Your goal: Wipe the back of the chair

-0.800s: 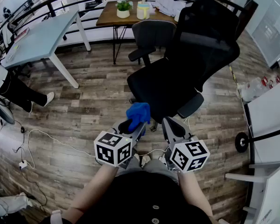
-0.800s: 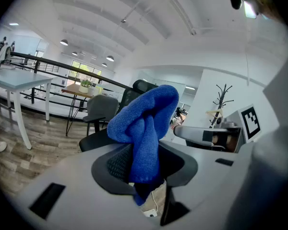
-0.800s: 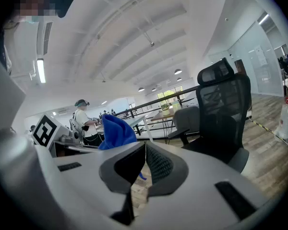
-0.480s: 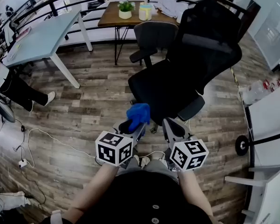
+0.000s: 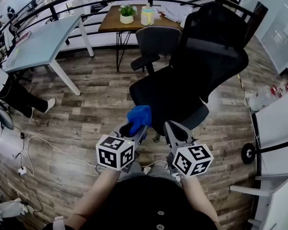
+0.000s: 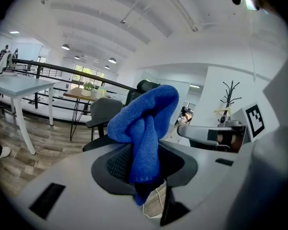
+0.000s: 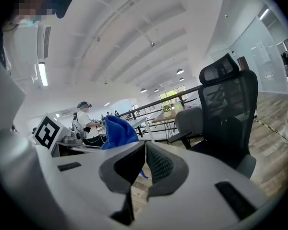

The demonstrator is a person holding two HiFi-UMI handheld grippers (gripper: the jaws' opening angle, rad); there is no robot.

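Note:
A black mesh-backed office chair [image 5: 201,66] stands ahead of me, seat toward me and back to the right. My left gripper [image 5: 133,128] is shut on a bunched blue cloth [image 5: 139,116], which sticks up from the jaws near the seat's front edge. The cloth [image 6: 145,128] fills the jaws in the left gripper view. My right gripper [image 5: 172,131] is shut with nothing in it, just in front of the seat. In the right gripper view the chair [image 7: 228,114] stands to the right and the cloth [image 7: 117,132] shows to the left.
A grey chair [image 5: 156,40] stands behind the black one at a wooden table [image 5: 116,14] with a plant and a jug. A white table [image 5: 38,37] is at the left, a white desk [image 5: 278,119] at the right. A cable [image 5: 53,147] lies on the wood floor.
Both grippers have edged slightly up and to the left in the head view, staying side by side; the cloth is still held.

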